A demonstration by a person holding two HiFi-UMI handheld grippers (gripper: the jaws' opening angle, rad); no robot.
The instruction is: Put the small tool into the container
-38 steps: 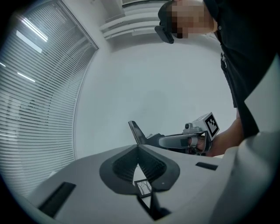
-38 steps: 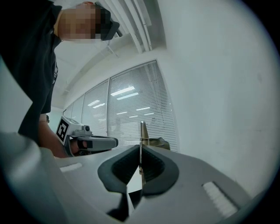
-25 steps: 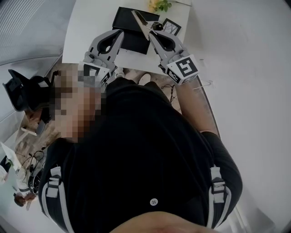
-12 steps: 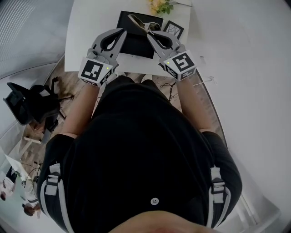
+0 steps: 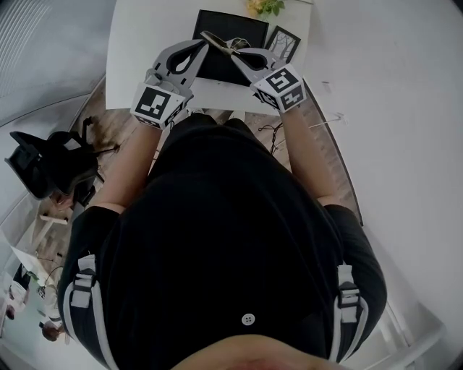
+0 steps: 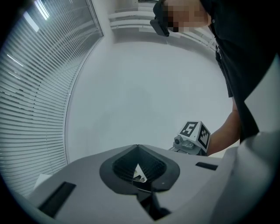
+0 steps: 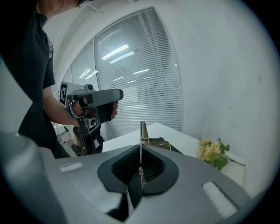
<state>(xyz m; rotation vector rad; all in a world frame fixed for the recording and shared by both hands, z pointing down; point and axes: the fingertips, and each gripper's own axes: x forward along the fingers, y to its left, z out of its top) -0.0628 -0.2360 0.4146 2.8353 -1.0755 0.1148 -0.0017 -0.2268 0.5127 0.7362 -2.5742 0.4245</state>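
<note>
My right gripper (image 5: 232,53) is shut on the small tool (image 5: 217,40), a thin metal piece that sticks out up and left over the black container (image 5: 246,27) on the white table (image 5: 145,43). In the right gripper view the tool (image 7: 141,131) stands edge-on between the pads, with the container (image 7: 165,143) beyond it. My left gripper (image 5: 205,45) hovers at the container's left side with its jaws together and nothing in them. Its pads (image 6: 144,166) meet in the left gripper view, which faces a bare wall.
A small framed picture (image 5: 283,43) and yellow flowers (image 5: 266,6) lie right of and behind the container. The table's near edge runs just below both grippers. A black chair (image 5: 51,162) stands on the floor to the left.
Both grippers have moved forward and down toward the black container. The right one has tipped, bringing the tool lower over the container. Its grip on the tool is unchanged.
</note>
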